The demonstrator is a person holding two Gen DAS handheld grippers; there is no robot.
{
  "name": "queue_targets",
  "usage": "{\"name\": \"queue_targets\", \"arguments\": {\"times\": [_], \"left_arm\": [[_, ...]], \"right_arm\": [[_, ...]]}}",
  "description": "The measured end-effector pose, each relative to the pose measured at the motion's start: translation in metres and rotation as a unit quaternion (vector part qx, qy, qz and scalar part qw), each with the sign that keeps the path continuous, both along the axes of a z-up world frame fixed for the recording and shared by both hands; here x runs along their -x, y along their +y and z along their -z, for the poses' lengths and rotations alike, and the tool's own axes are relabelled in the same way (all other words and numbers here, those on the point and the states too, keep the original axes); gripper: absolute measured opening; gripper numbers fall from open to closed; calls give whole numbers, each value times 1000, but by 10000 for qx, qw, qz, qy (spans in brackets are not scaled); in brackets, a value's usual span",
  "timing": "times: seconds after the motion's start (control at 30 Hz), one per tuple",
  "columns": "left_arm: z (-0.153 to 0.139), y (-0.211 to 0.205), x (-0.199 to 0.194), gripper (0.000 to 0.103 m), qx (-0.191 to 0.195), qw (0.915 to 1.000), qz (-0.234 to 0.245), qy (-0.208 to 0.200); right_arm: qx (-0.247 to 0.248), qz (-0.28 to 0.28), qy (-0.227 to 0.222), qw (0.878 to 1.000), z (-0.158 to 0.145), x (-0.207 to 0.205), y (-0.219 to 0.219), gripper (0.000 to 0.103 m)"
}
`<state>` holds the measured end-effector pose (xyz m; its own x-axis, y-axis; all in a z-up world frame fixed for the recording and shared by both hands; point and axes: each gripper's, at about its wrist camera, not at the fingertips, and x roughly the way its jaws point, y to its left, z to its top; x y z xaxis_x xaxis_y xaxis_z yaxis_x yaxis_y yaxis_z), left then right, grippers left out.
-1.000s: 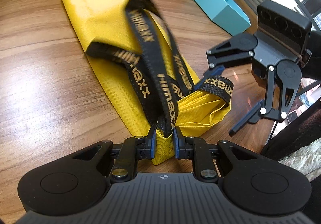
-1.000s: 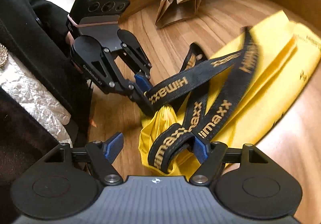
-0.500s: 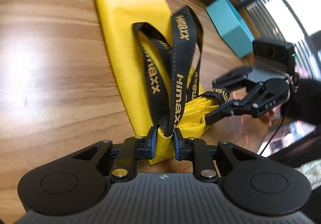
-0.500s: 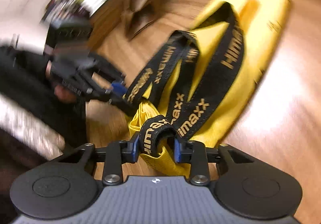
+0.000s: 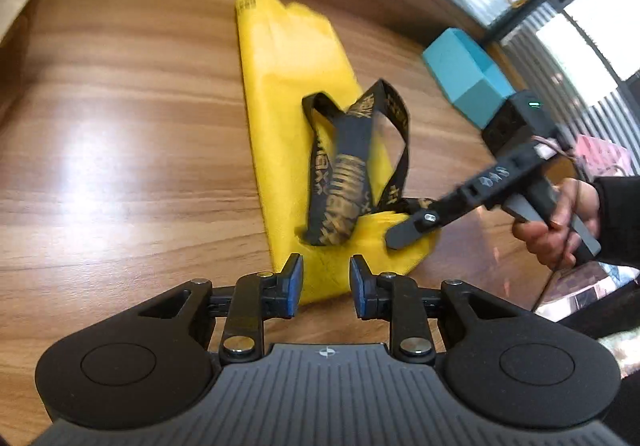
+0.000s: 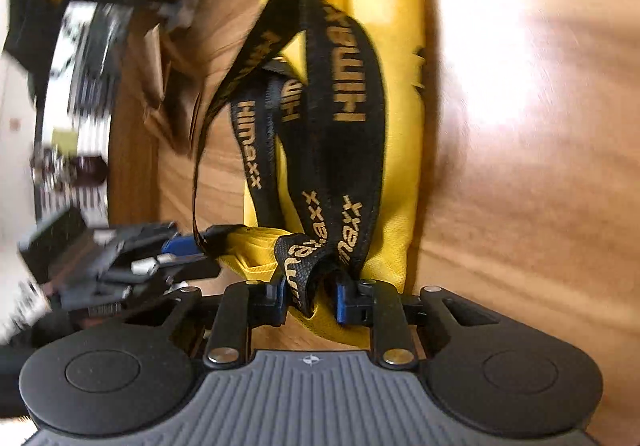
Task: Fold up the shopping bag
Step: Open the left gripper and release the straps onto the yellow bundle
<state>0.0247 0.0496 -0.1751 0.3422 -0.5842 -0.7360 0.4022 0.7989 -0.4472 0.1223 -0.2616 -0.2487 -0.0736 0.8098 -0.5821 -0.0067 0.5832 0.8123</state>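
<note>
Running lengthwise away from both grippers, the shopping bag (image 5: 288, 94) lay on the table (image 5: 120, 126) — the right gripper (image 6: 310, 296) closing its jaws on the strap (image 6: 304, 266) at the near end, the left gripper (image 5: 325, 282) just short of it — jaws opening off the cloth.

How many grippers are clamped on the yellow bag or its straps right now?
1. The right gripper is closing on a black strap and the bag's near end. The left gripper is opening, its pads clear of the yellow bag lying between them.
</note>
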Motion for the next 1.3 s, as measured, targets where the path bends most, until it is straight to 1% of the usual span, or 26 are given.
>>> {"name": "queue_targets", "arguments": {"times": [0.07,0.17,0.2,0.27,0.33,0.37,0.4,0.47,0.5,0.57,0.7,0.93,0.97,1.03,1.07,1.1,1.23,1.3], "left_arm": [[-9,-3,10,28,-105,9996,57,-268],[-18,-19,19,28,-429,9956,507,-657],[-19,-26,19,28,-516,9940,634,-724],[-19,-42,18,27,-758,9882,992,-887],[-15,-47,14,26,-861,9855,1145,-904],[-12,-50,10,25,-950,9840,1211,-892],[-9,-52,5,21,-1030,9827,1266,-872],[0,-55,-3,17,-1140,9819,1319,-743],[1,-54,-4,14,-1172,9817,1326,-699],[7,-53,-11,12,-1214,9825,1295,-558],[19,-50,-22,3,-1283,9838,1227,-268],[23,-35,-35,3,-1035,9900,945,178],[23,-33,-36,3,-1013,9905,902,228],[22,-31,-37,3,-1011,9908,857,271],[21,-30,-37,3,-1011,9909,840,287],[21,-30,-38,3,-1009,9910,835,292],[20,-25,-38,3,-979,9913,813,331],[19,-24,-37,3,-975,9914,812,328]], "right_arm": [[-21,179,228,9996,4,1,-2,22],[12,240,339,9991,5,3,-2,22],[28,255,363,9990,5,5,-1,22],[32,294,417,9987,7,6,0,22],[15,353,497,9981,9,5,0,22],[6,382,527,9979,10,4,-1,22],[1,407,546,9977,10,4,1,22],[-14,449,573,9973,10,3,2,22],[-32,478,589,9971,11,3,0,22],[-62,516,609,9968,12,2,-8,22],[-138,599,625,9962,15,3,-12,22],[-269,832,597,9944,18,9,-16,24],[-290,877,602,9939,18,10,-17,26],[-313,949,549,9935,14,14,-18,34],[-316,988,482,9934,11,16,-19,42],[-311,1040,387,9933,6,21,-21,47],[-82,1155,72,9933,-13,35,-29,49],[122,1144,-164,9932,-25,43,-34,49]]}}
